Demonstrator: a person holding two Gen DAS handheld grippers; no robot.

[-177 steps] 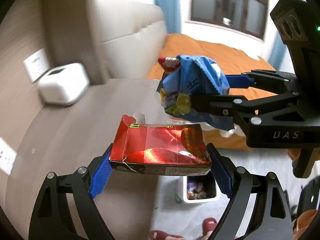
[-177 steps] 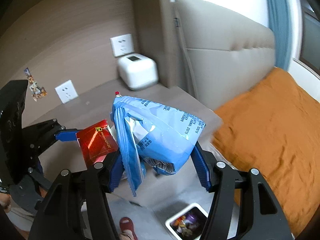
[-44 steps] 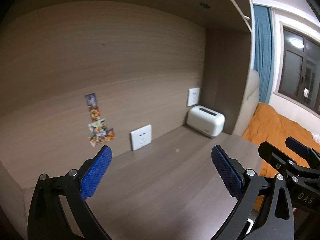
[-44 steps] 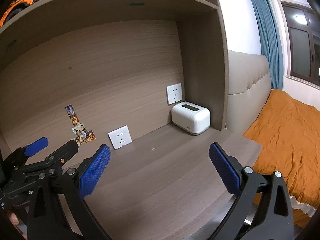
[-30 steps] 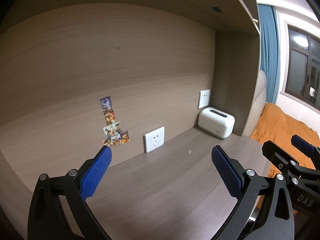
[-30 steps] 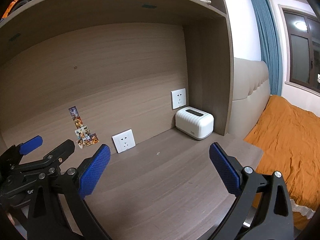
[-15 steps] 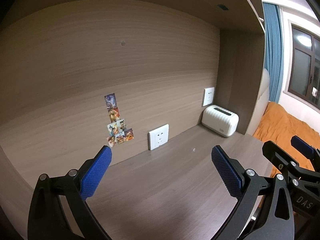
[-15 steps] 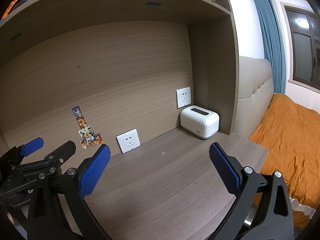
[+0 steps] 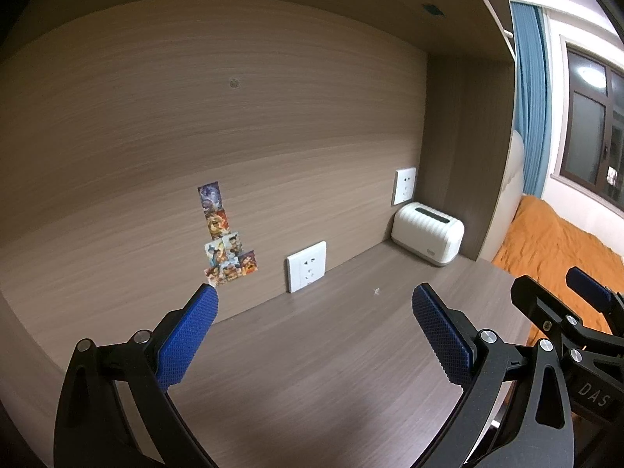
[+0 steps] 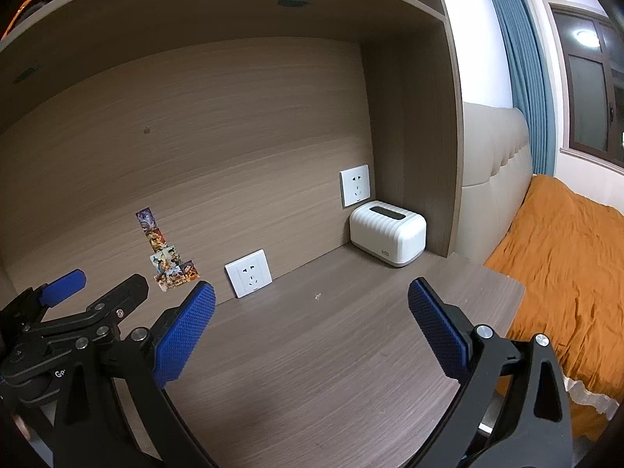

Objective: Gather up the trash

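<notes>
Wood-grain counter carries one pale crumb, ahead between both grippers. Left gripper and right gripper hold fingers apart, empty; neither looks nearer.

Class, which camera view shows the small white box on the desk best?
The right wrist view: the white box sits nearer the middle, its top slot and front lettering visible. The left wrist view shows the same box with its lettering too small to make out.

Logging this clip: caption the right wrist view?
Open right tongs over a desk; white box by the wall.
</notes>
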